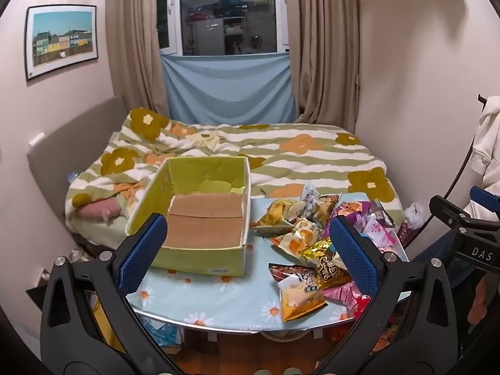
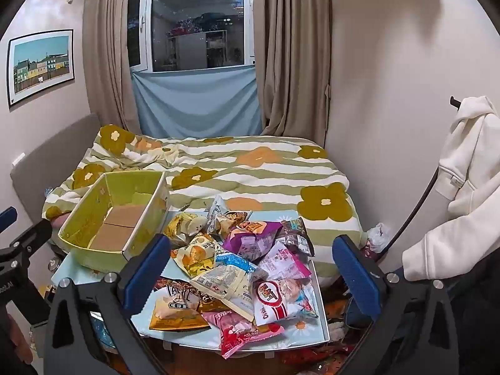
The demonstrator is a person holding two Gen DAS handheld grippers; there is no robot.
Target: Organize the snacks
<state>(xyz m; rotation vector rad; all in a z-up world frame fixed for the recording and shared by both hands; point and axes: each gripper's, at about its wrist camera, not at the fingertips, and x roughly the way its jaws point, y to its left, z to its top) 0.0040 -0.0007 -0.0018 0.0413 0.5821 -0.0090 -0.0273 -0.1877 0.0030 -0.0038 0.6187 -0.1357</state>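
An open yellow-green cardboard box [image 1: 200, 218] with a bare brown bottom stands on the left half of a small table [image 1: 218, 300] covered in a daisy-print cloth. A loose pile of snack packets [image 1: 312, 250] lies on the right half. My left gripper [image 1: 248, 250] hangs above the table's near edge, wide open, nothing between its blue pads. In the right wrist view the box [image 2: 115, 228] is at left and the snack pile [image 2: 243, 265] lies straight ahead under my right gripper [image 2: 250, 268], which is also wide open and holds nothing.
Behind the table is a bed [image 1: 250, 150] with a flowered striped quilt, then curtains and a window. A white hooded garment [image 2: 462, 187] hangs at right. The right gripper's body [image 1: 468, 234] shows at the left view's right edge. Clutter lies on the floor under the table.
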